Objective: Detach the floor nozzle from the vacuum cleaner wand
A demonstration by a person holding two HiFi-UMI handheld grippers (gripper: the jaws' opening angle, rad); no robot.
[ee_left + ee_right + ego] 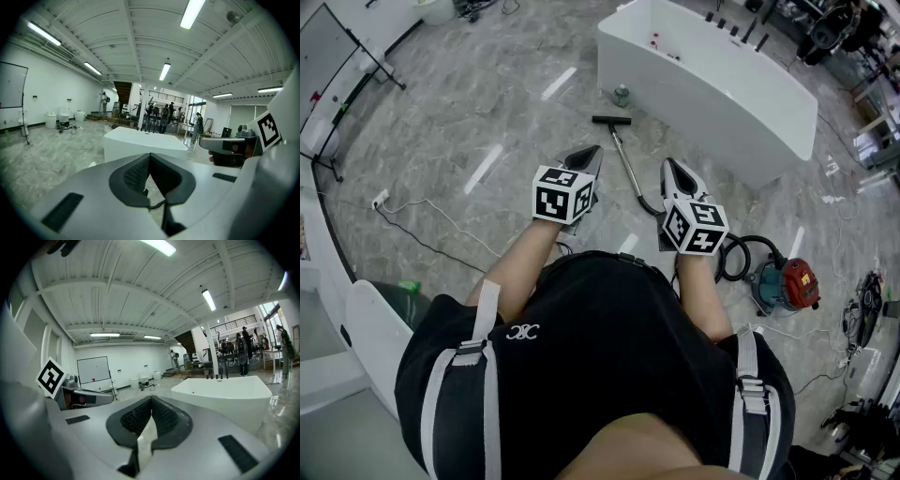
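Observation:
In the head view the black floor nozzle (pixel 610 120) lies on the marble floor ahead, joined to a thin metal wand (pixel 628 161) that runs back to a black hose (pixel 735 259) and the red and grey vacuum cleaner (pixel 786 283). My left gripper (pixel 592 152) is held out left of the wand, shut and empty. The right gripper (pixel 667 165) hovers just right of the wand, also shut with nothing in it. Both are well above the floor. In the gripper views each pair of jaws meets tip to tip: the left gripper (pixel 150 155) and the right gripper (pixel 151 399).
A long white tub (pixel 703 84) stands beyond the nozzle, with a small green jar (pixel 622 95) at its foot. A white cable (pixel 431 225) trails over the floor at left. White furniture (pixel 328 375) stands close at my left. People stand far off in the hall (pixel 164 117).

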